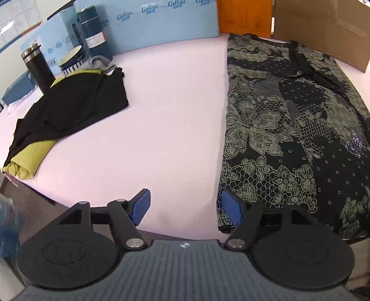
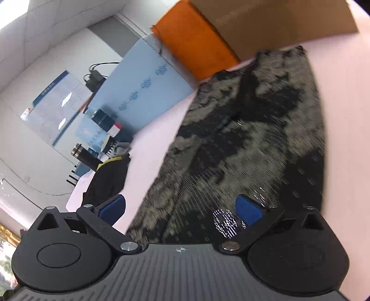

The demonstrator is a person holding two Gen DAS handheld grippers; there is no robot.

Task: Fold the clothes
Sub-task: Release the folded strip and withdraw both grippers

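Left gripper (image 1: 186, 207): jaws spread wide, nothing between the blue pads (image 1: 140, 207). It sits low over the near edge of the pale pink table (image 1: 166, 129). Its right-hand pad is just at the near left corner of the patterned garment (image 1: 289, 139); contact there cannot be confirmed.

Right gripper (image 2: 181, 210): jaws likewise spread apart, holding nothing. View is tilted and motion-blurred. The right-hand pad (image 2: 248, 211) overlies the patterned garment (image 2: 242, 143); the left-hand pad lies off the cloth's left edge. The garment's near edge runs between the two fingers.

Patterned garment: black with pale floral and lace-net print, dotted panels, a few glinting sequins. Laid out lengthwise on the table's right side, far end reaching toward the orange box (image 1: 245, 16) and the brown cardboard box (image 1: 323, 27). A black strip lies across its far part. Left edge is straight, as if folded.

Table's left side, well apart from the garment: a black garment (image 1: 74, 106) heaped over a yellow-green garment (image 1: 30, 159), a bit of grey cloth (image 1: 101, 63) behind them.

Behind the heap: black steel-topped thermos (image 1: 38, 67), round striped tin (image 1: 71, 60), dark green canister (image 1: 93, 30), all in front of light blue printed boxes (image 1: 161, 20).
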